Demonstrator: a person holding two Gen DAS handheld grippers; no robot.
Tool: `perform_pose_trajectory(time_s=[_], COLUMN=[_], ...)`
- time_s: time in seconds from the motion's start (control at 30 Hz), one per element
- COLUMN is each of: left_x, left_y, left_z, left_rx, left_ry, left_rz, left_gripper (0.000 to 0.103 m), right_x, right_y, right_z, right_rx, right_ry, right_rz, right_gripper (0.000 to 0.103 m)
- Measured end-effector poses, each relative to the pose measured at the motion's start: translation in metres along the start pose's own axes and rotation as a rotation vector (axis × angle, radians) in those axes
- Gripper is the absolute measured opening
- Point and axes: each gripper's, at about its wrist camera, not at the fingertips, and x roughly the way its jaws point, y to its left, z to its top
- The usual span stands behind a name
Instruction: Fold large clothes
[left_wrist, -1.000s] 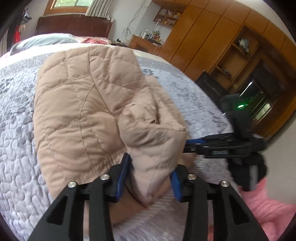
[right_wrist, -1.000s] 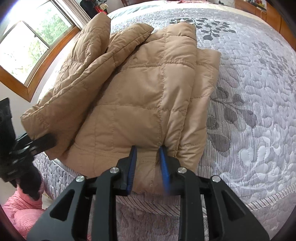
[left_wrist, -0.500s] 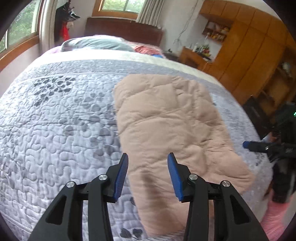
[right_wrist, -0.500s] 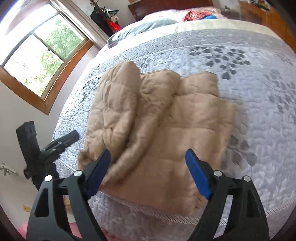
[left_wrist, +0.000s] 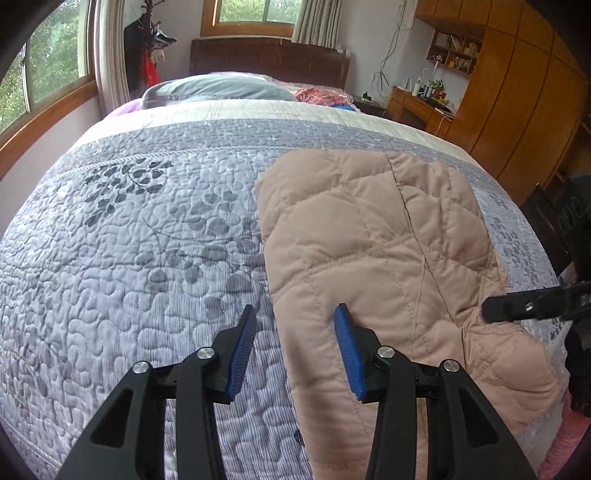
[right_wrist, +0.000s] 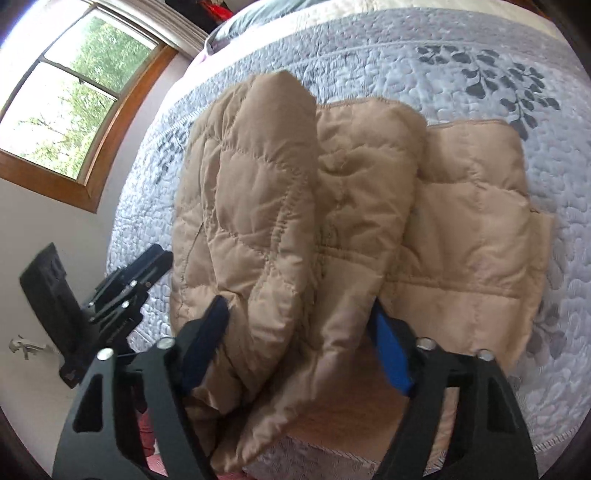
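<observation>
Closing around the folded jacket (right_wrist: 295, 221), right gripper (right_wrist: 299, 350); left gripper (left_wrist: 295, 350) half-open, empty

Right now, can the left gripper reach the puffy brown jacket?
Probably yes. The left gripper is open with nothing between its fingers, and the jacket lies flat on the bed just ahead. Its near edge already sits under the fingers, with nothing blocking the way.

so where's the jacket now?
The tan jacket lies folded on the quilt by the foot edge, right of the left tool.
</observation>
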Motion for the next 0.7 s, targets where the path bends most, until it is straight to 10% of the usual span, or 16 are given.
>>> perform_pose_trajectory(time_s=[0.2, 0.7], left_x=[-0.004, -0.040], left_y=[-0.001, -0.037], left_z=[0.001, 0.000], left_rx=[0.005, 0.077], left_ry=[-0.015, -0.084], left_rz=[0.000, -0.063], left_gripper=[0.044, 0.044], right_x=[-0.011, -0.108], right_y=[0.012, 0.026], right_z=[-0.002, -0.026], right_rx=[-0.073, -0.232], right_ry=[-0.055, -0.284], right_rz=[0.001, -0.037], right_gripper=[0.014, 0.009])
